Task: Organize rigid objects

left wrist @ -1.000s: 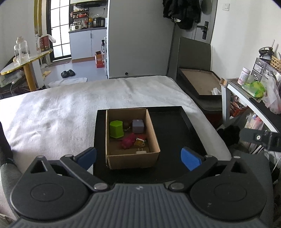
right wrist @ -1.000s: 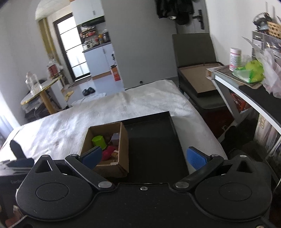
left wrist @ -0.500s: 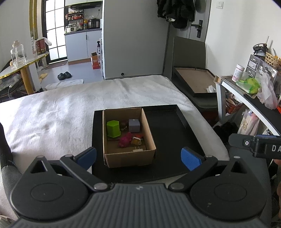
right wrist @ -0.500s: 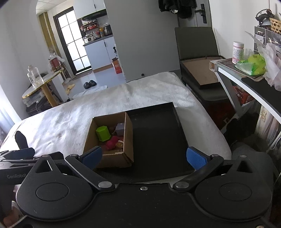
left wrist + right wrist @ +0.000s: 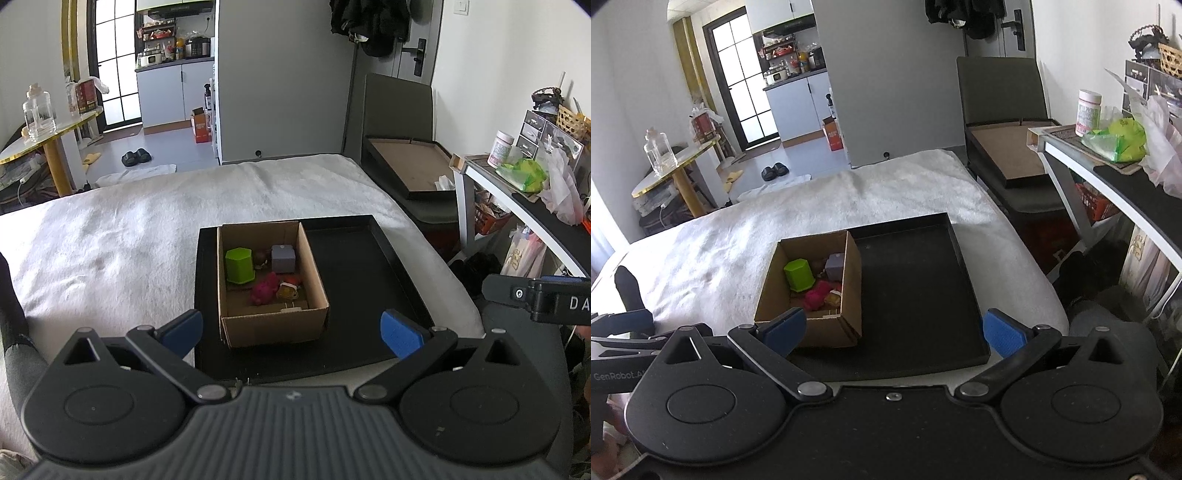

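Observation:
A cardboard box (image 5: 274,325) stands in the left half of a black tray (image 5: 364,258) on a white-covered bed. In it lie a green hexagonal block (image 5: 239,265), a grey cube (image 5: 283,257), a magenta toy (image 5: 264,289) and a small orange-brown piece (image 5: 288,291). My left gripper (image 5: 291,332) is open and empty, held back from the tray's near edge. My right gripper (image 5: 892,330) is open and empty, over the near edge; the box (image 5: 849,280), the tray (image 5: 923,288) and the green block (image 5: 799,275) show there too.
A dark chair with a shallow brown tray (image 5: 410,166) stands beyond the bed on the right. A white desk (image 5: 517,199) with a jar and bags lines the right side. A round yellow table (image 5: 44,129) with a glass bottle is far left.
Both grippers have drawn back and risen a little, so the box and tray look smaller and farther. Jaws stay open. Nothing in the box has moved.

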A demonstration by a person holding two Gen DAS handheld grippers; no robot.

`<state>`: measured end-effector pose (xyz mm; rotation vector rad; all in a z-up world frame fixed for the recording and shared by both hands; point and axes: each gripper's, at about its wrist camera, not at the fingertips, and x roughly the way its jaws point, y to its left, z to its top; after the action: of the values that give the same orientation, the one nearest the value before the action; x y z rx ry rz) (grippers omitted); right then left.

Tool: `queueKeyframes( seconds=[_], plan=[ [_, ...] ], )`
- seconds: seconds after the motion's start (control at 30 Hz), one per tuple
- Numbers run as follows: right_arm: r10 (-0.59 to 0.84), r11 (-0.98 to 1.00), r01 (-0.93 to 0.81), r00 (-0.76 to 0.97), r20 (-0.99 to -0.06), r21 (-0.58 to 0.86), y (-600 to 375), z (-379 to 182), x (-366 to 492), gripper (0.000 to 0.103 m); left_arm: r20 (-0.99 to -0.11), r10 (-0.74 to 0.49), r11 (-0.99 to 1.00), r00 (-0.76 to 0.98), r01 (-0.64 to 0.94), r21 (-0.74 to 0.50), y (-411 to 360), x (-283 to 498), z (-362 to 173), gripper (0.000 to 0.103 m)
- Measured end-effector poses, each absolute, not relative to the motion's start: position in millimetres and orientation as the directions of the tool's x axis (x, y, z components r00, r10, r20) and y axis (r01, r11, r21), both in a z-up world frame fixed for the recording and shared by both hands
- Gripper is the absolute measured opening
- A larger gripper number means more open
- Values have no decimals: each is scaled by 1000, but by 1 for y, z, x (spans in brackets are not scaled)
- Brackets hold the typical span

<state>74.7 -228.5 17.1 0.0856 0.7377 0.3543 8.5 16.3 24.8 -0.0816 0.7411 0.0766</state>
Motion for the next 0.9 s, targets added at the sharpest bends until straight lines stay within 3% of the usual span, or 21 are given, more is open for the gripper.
queueKeyframes(
  seconds=[0.9],
  plan=[
    [336, 938, -305, 686, -646, 163, -224, 17, 73, 103, -672, 25, 993, 740, -93, -66, 16, 4, 29, 102]
  ],
)
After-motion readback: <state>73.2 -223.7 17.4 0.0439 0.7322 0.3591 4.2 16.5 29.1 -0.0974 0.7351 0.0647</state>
